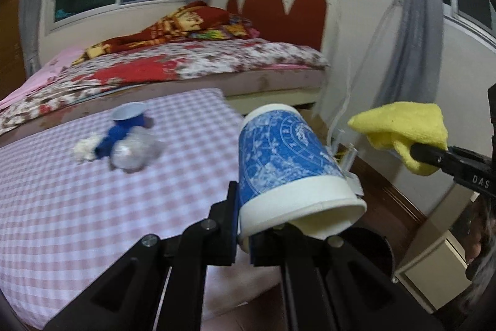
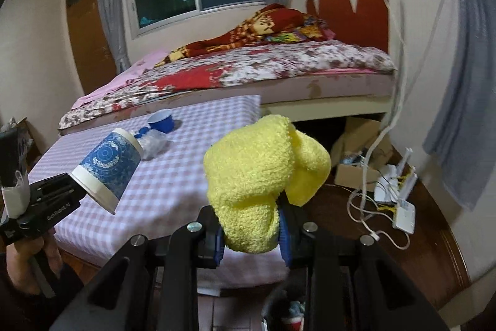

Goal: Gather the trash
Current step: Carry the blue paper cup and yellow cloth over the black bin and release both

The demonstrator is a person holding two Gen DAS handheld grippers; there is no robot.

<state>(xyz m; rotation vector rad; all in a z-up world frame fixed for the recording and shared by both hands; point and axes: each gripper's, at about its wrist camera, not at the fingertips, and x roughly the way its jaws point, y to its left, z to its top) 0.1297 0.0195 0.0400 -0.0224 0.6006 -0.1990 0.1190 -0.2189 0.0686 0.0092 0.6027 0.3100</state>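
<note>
Small cup (image 2: 159, 120) and wrappers (image 2: 154, 145) on mattress (image 2: 173, 185), bed (image 2: 235, 73) behind, perhaps touching.

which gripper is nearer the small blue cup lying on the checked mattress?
Left. The left gripper, shut on the blue paper cup, hangs over the mattress edge just short of the small blue cup. The right gripper, shut on the yellow cloth, is farther off, beside the mattress.

left gripper (image 1: 245, 233): jaws clamped on paper cup (image 1: 288, 157), tilted down | right gripper (image 2: 251, 238): jaws clamped on yellow cloth (image 2: 260, 169), tilted down
</note>
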